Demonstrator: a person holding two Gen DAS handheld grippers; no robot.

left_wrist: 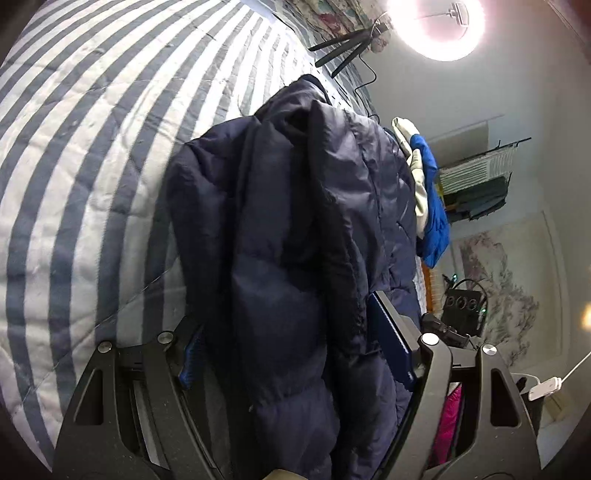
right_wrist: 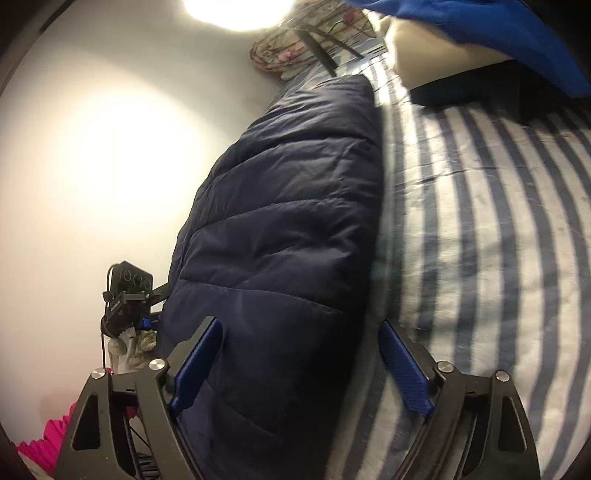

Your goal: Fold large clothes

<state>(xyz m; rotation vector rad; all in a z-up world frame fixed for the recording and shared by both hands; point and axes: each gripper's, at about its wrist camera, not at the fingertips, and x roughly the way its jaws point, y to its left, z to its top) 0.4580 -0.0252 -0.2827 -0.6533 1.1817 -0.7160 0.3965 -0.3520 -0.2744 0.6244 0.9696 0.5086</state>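
Two grippers stand at the jacket (left_wrist: pixel 295 229) on the striped bed (left_wrist: pixel 92 166). Left gripper (left_wrist: pixel 291 354): jaws wide, clamped on a thick fold. Right gripper (right_wrist: pixel 299 362): jaws wide, jacket edge between them, grip uncertain.

Striped bedspread (left_wrist: pixel 92 155), white wall (right_wrist: pixel 110 166), ring light (left_wrist: pixel 439 26)

Black hand-held tongs with blue finger pads

The left tongs (left_wrist: pixel 295 354) have matte black triangular linkage arms with cut-out windows, round silver screws at the pivots, and flat dark-blue ribbed pads (left_wrist: pixel 393 349) lining the fingers. The right tongs (right_wrist: pixel 299 369) are built the same: black arms, silver screw heads, brighter blue ribbed pads (right_wrist: pixel 404 369)
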